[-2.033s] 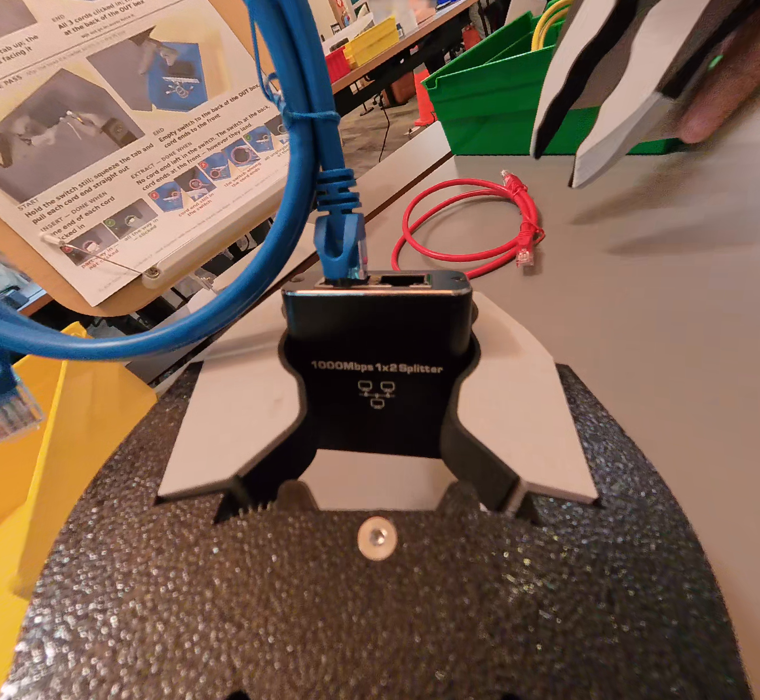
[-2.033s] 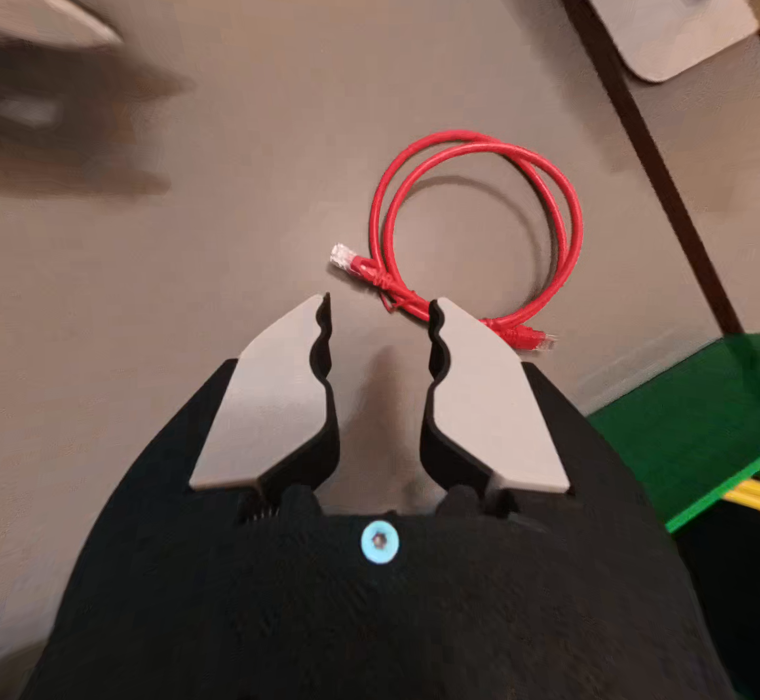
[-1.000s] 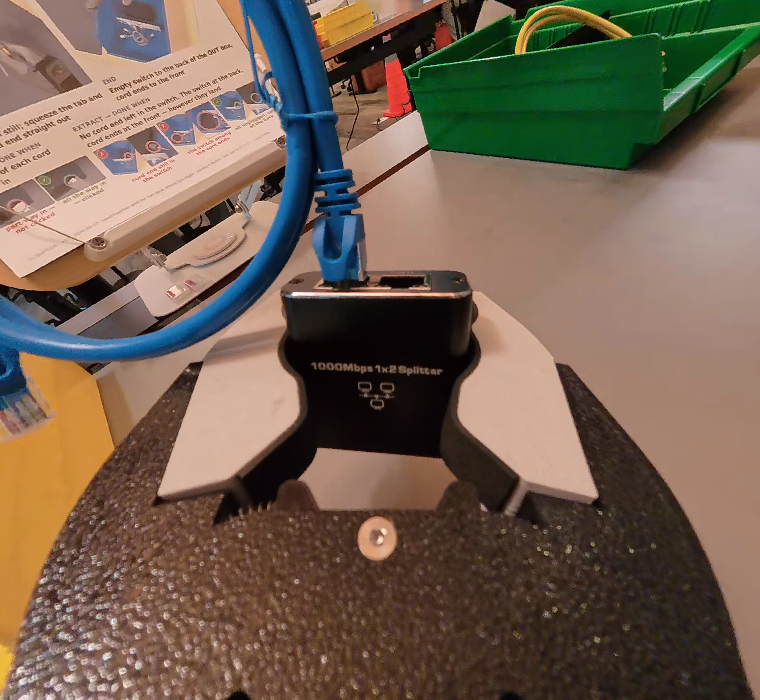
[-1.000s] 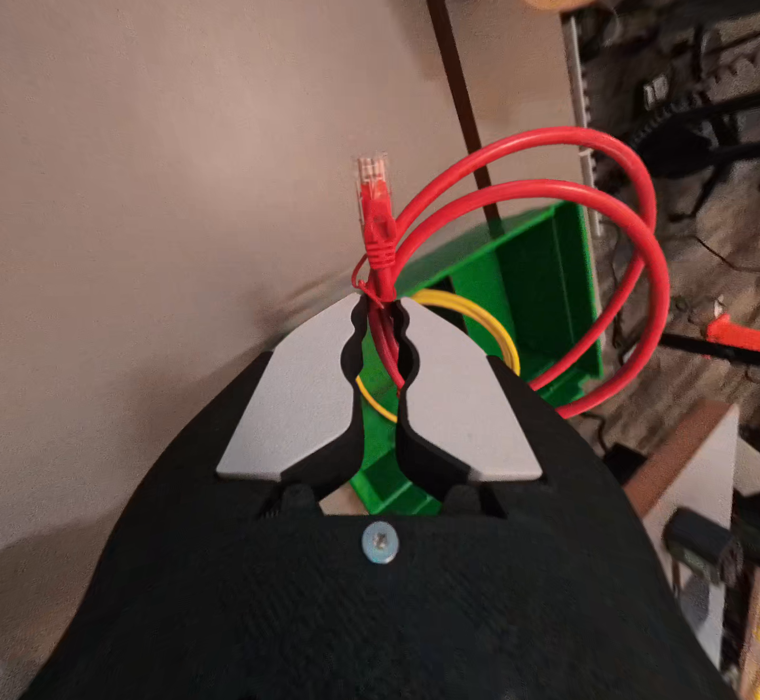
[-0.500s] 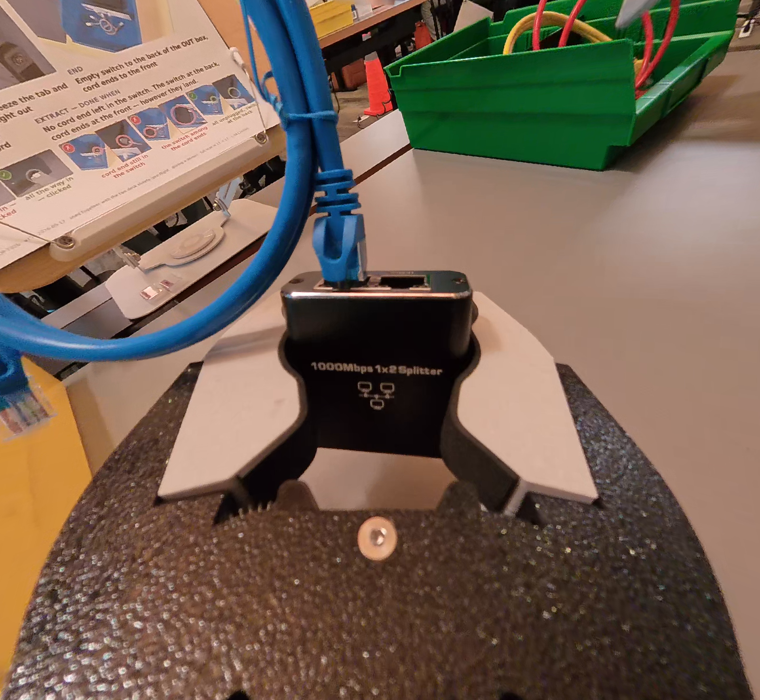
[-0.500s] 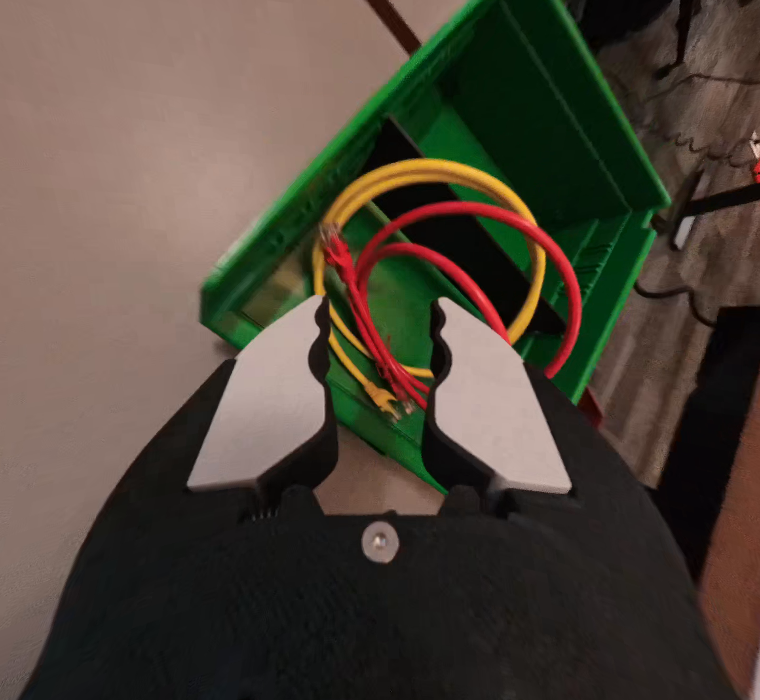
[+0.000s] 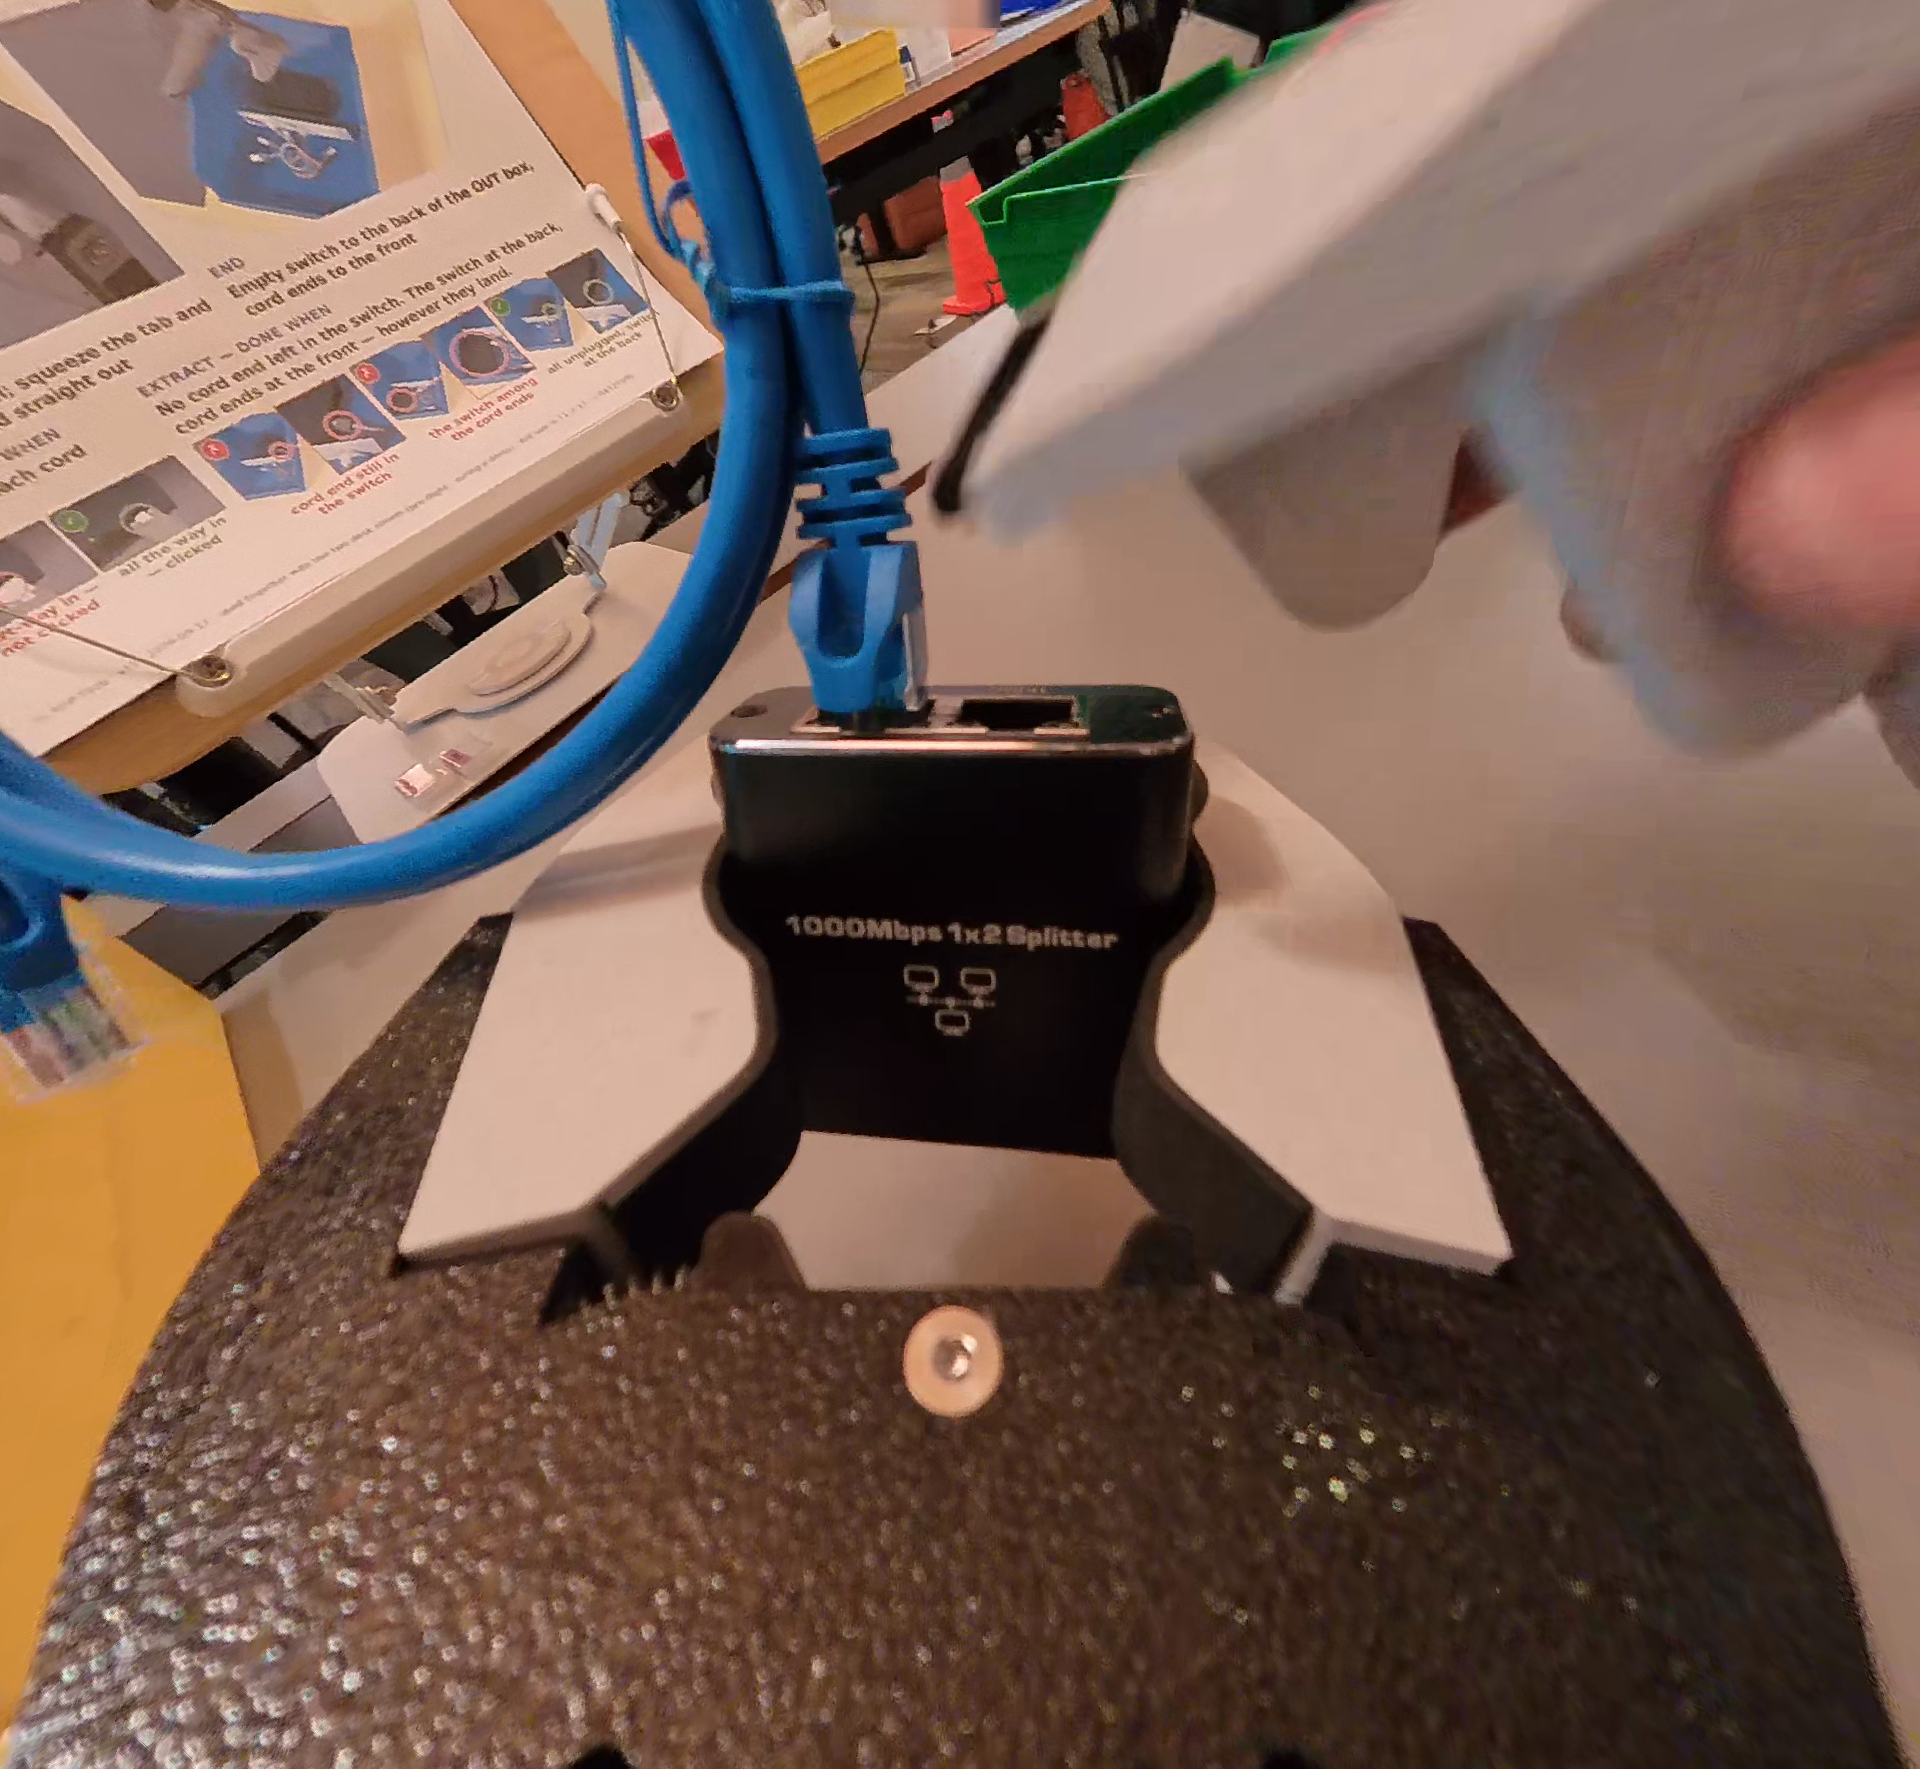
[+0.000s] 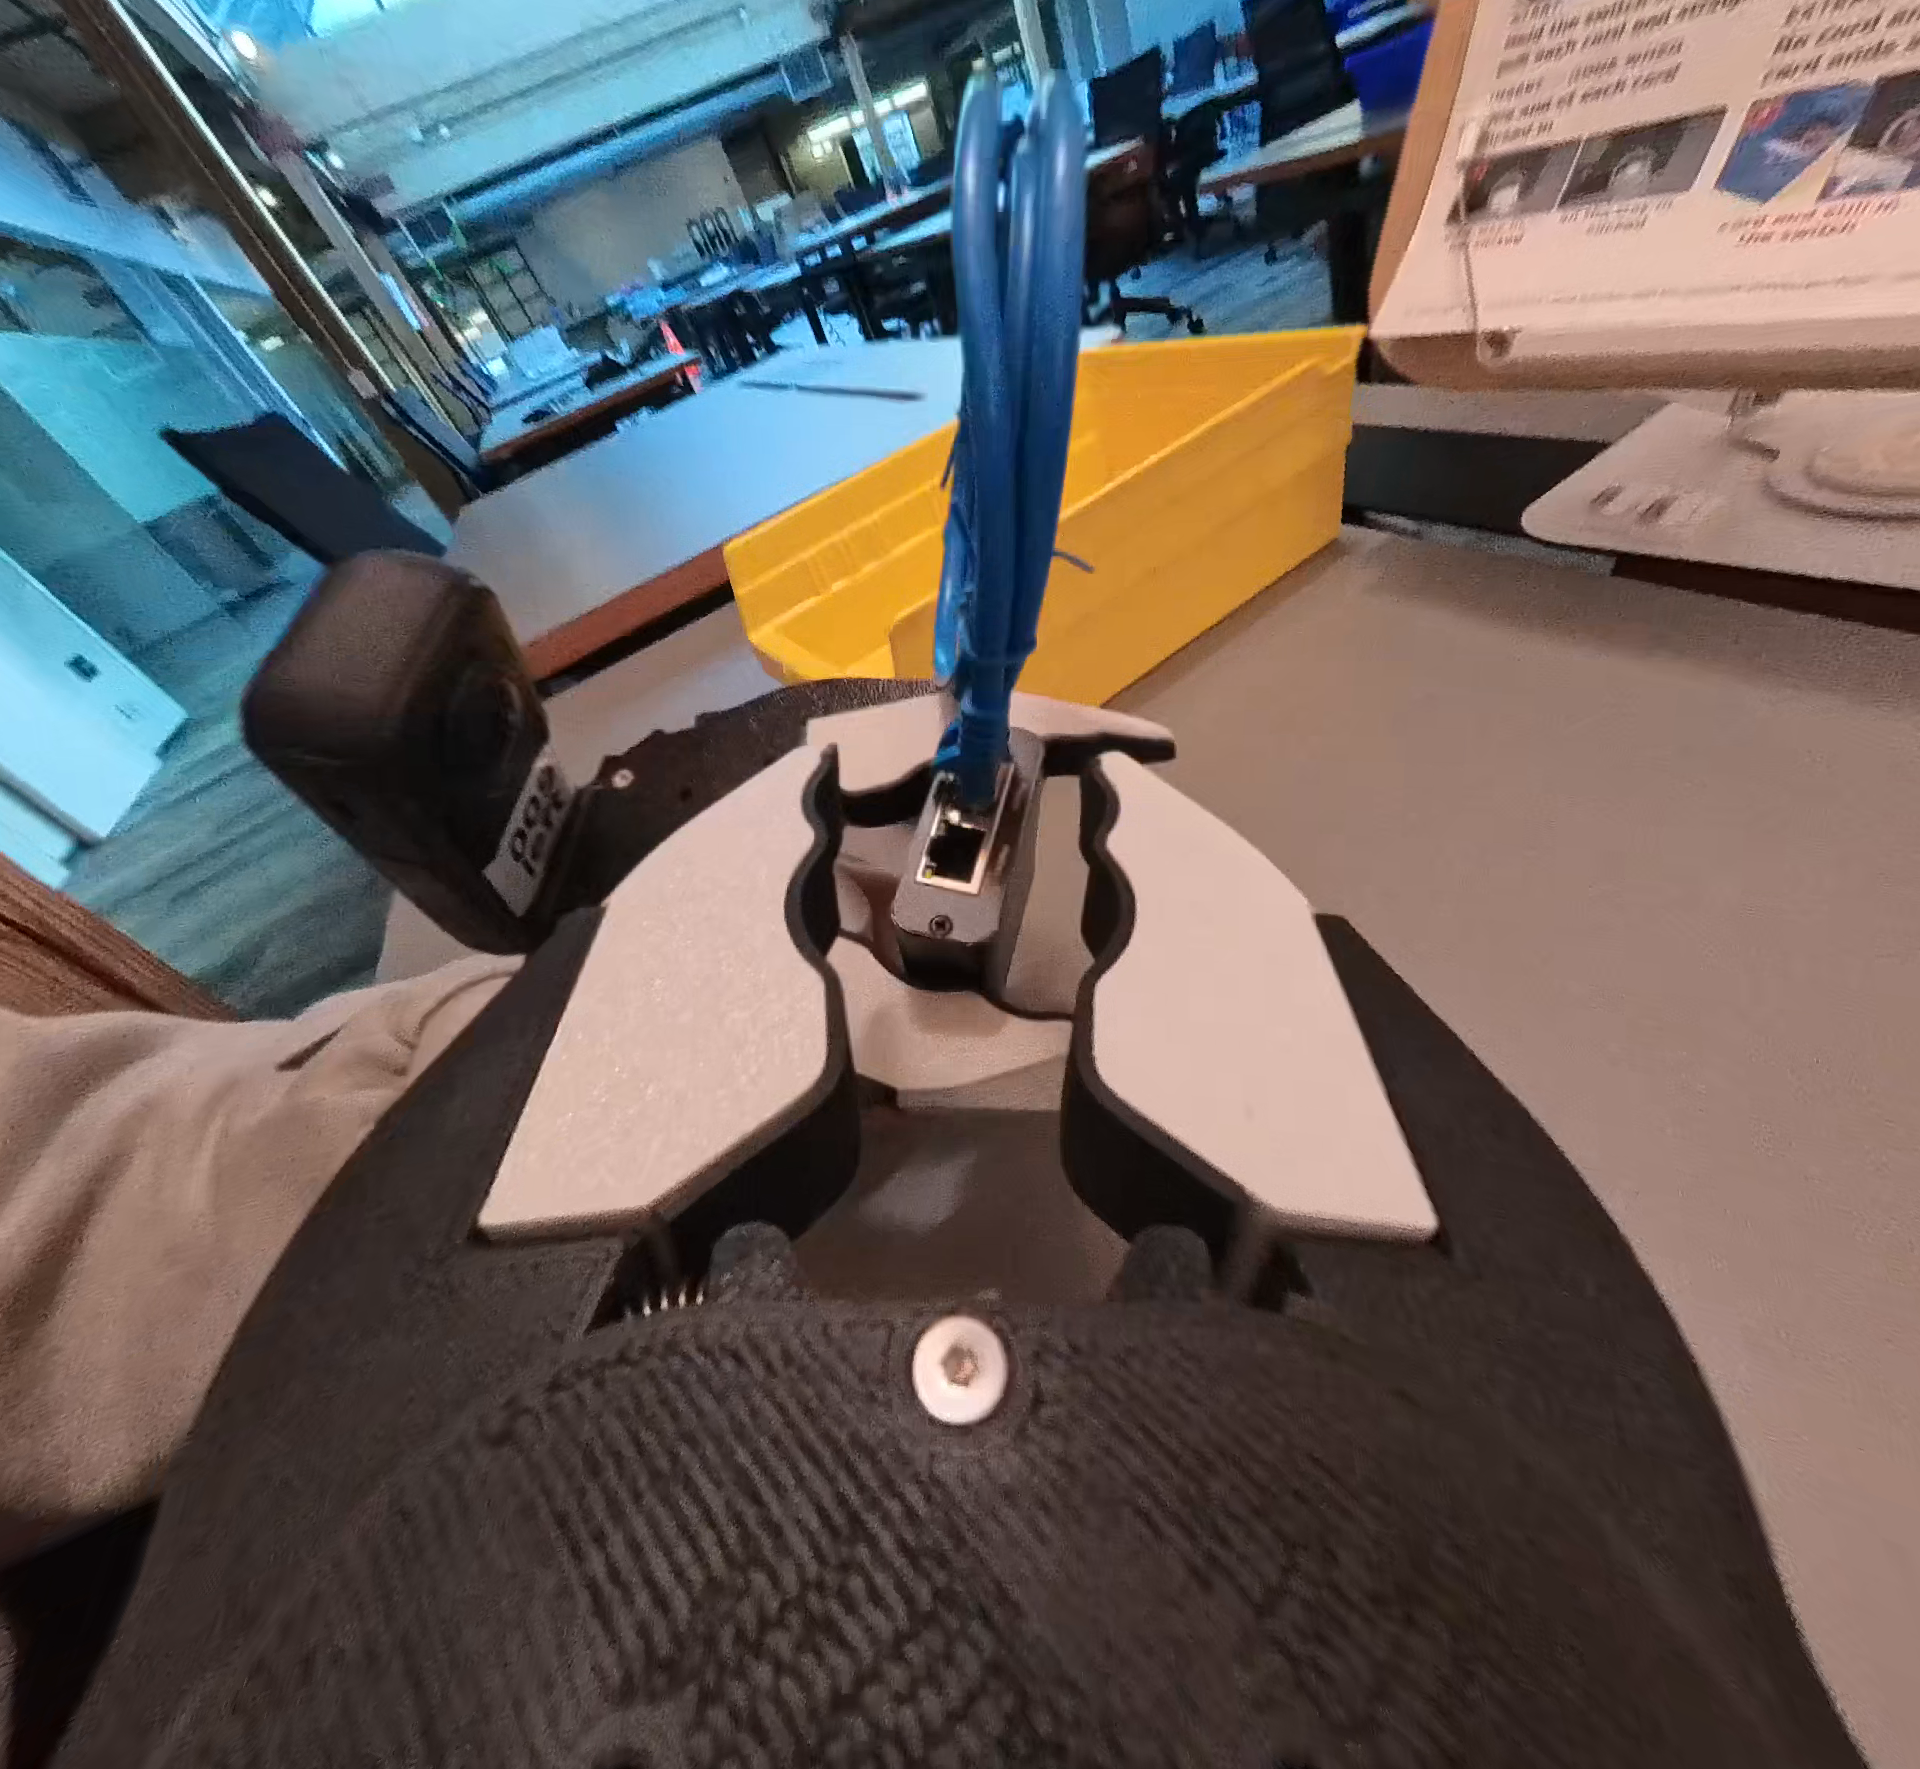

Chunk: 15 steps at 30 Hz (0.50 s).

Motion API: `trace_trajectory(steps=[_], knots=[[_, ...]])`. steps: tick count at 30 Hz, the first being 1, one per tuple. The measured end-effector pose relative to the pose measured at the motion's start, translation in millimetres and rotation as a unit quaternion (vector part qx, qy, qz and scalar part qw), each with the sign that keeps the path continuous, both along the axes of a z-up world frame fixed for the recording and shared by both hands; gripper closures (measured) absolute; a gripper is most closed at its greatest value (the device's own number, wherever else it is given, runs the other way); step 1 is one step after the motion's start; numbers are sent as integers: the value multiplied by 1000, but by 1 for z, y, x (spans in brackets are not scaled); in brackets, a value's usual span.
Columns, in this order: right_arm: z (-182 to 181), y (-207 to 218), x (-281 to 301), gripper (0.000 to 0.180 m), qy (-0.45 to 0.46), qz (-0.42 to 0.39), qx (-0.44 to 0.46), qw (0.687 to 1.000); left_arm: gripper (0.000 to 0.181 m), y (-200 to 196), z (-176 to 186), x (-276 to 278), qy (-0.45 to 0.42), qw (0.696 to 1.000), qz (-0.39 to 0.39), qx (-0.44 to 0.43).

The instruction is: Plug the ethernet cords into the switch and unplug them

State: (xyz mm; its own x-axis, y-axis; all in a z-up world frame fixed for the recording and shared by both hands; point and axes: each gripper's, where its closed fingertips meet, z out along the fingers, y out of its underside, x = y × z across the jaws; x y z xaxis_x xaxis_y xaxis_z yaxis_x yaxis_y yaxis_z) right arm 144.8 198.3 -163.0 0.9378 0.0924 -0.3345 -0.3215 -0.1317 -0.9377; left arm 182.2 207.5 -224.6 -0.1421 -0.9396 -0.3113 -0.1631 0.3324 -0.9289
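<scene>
My left gripper [image 7: 951,826] is shut on the black switch [image 7: 951,971] and holds it ports forward. A blue cord [image 7: 758,285] is plugged into its left port by the blue plug [image 7: 852,618]. The right port [image 7: 1018,713] is empty. The cord's loose end [image 7: 52,1023] hangs at the left. My right gripper [image 8: 956,774] is open and empty, and faces the switch's port end [image 8: 951,862] from close by. One of its fingers [image 7: 1351,213] shows blurred above and to the right of the plug. The blue cord [image 8: 1008,369] stands up behind the switch.
A green bin [image 7: 1081,213] stands on the grey table [image 7: 1558,992] behind the right gripper. A yellow bin [image 8: 1195,493] sits beyond the switch. An instruction sheet on a board [image 7: 312,285] stands at the back left. A sleeve [image 8: 156,1200] and the left gripper's camera [image 8: 416,732] are at the left. Tip to tip, the grippers are about 7 cm apart.
My right gripper carried the red cord off the table, let it go into the green bin, then swung over to face the switch. The left gripper kept hold of the switch.
</scene>
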Motion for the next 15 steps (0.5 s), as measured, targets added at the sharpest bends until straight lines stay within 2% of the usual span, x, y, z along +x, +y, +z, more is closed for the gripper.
trace_trajectory(steps=[3, 5, 7, 15], knots=[[-10, 12, -7, 139, -17, -19, -23, 999, 106, 0, 0, 0, 0, 1000, 4, 8], [-8, 15, -7, 157, -3, -32, -12, 999, 106, -1, 2, 0, -2, 1000, 6, 17], [-8, 15, -4, 165, 5, -47, -8, 999, 106, -1, 3, -1, -7, 1000, 10, 25], [-6, 17, -5, 165, 9, -57, 18, 998, 105, 7, 6, -1, -15, 996, 51, 74]])
